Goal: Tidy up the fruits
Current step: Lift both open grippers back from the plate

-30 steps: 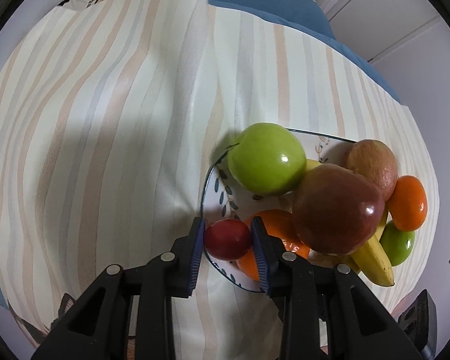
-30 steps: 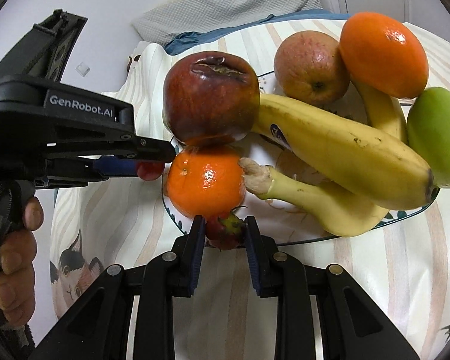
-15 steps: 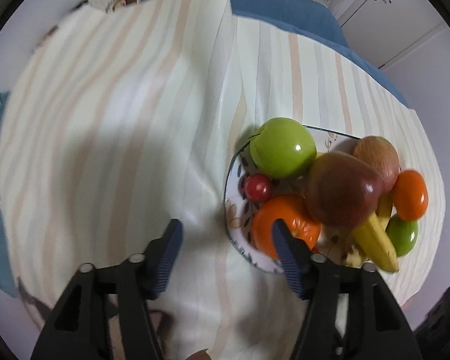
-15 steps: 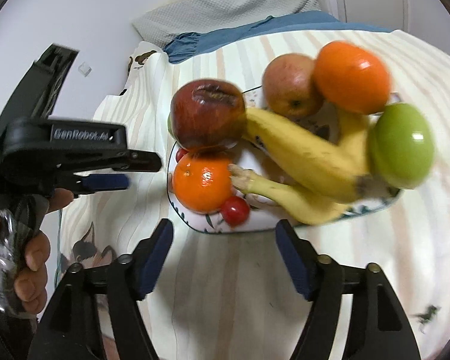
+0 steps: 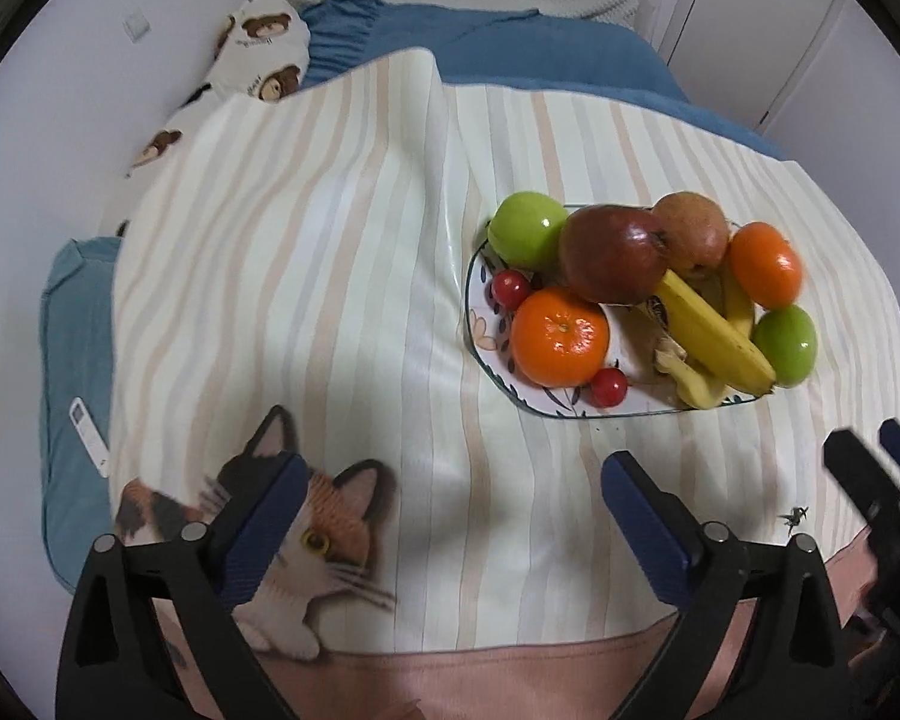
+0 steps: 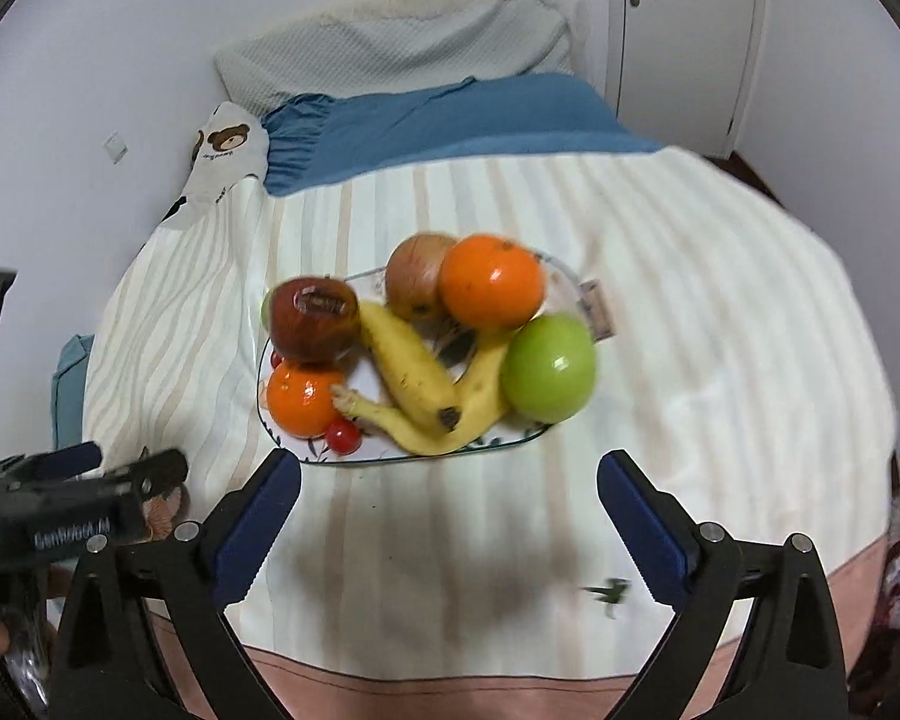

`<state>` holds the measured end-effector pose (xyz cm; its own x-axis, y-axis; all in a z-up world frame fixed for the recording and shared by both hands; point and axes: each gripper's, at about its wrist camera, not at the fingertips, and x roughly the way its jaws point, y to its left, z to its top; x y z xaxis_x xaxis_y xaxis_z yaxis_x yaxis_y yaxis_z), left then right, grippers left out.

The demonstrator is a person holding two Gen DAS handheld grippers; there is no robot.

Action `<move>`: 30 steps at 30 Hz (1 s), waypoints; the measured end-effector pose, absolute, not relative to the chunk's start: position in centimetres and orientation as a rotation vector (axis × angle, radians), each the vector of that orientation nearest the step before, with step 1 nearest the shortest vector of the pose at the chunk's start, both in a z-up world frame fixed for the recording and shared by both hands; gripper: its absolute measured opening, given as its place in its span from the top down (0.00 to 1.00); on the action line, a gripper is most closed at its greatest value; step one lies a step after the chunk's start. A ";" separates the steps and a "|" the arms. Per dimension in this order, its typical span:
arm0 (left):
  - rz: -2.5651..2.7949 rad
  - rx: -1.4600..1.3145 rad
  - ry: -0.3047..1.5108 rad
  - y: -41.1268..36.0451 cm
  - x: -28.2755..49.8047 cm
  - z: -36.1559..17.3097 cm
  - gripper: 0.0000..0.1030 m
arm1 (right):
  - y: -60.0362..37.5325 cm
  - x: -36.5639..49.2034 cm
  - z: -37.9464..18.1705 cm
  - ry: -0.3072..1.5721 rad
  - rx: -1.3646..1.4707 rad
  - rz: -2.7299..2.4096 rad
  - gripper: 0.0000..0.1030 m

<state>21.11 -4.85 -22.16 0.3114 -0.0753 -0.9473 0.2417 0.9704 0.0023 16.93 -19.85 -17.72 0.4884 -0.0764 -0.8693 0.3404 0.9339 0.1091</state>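
Observation:
A patterned plate [image 5: 480, 324] [image 6: 510, 441] on the striped cloth holds the fruit: two green apples [image 5: 527, 237] [image 6: 549, 367], a dark red apple [image 5: 612, 254] [image 6: 313, 318], a pale red apple [image 5: 690, 230], two oranges [image 5: 560, 336] [image 6: 489, 288], bananas [image 5: 711, 330] [image 6: 414, 372] and two small red fruits [image 5: 510, 289] [image 5: 609, 386] [image 6: 343, 437]. My left gripper [image 5: 447, 504] is open and empty, back from the plate near the table's front edge. My right gripper [image 6: 449, 498] is open and empty, also in front of the plate.
The striped cloth [image 5: 330, 300] with a cat print [image 5: 324, 534] covers a round table. A blue bed [image 6: 450, 114], pillows [image 6: 390, 42] and a bear-print pillow [image 5: 258, 54] lie behind. A white remote [image 5: 89, 435] lies on a blue cushion at left.
Both grippers let go of their small red fruits on the plate, opened wide and drew back toward the table's front edge.

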 end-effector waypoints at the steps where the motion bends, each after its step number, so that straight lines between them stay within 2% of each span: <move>1: -0.204 0.155 1.223 -4.9 20.8 -21.7 0.02 | -20.1 16.7 -16.9 1.027 0.277 -0.268 0.01; 19: -0.177 0.152 1.104 -5.8 16.6 -15.5 0.01 | -21.5 12.7 -10.9 0.993 0.206 -0.315 0.01; 30: -0.190 0.131 0.988 -5.6 10.2 -7.3 0.01 | -20.7 6.1 -2.0 0.887 0.170 -0.281 0.01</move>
<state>10.21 -5.62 -7.31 0.5359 -0.0998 -0.8384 0.2181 0.9756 0.0233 6.10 -20.66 -1.99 0.5983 -0.1709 -0.7828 0.3108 0.9500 0.0302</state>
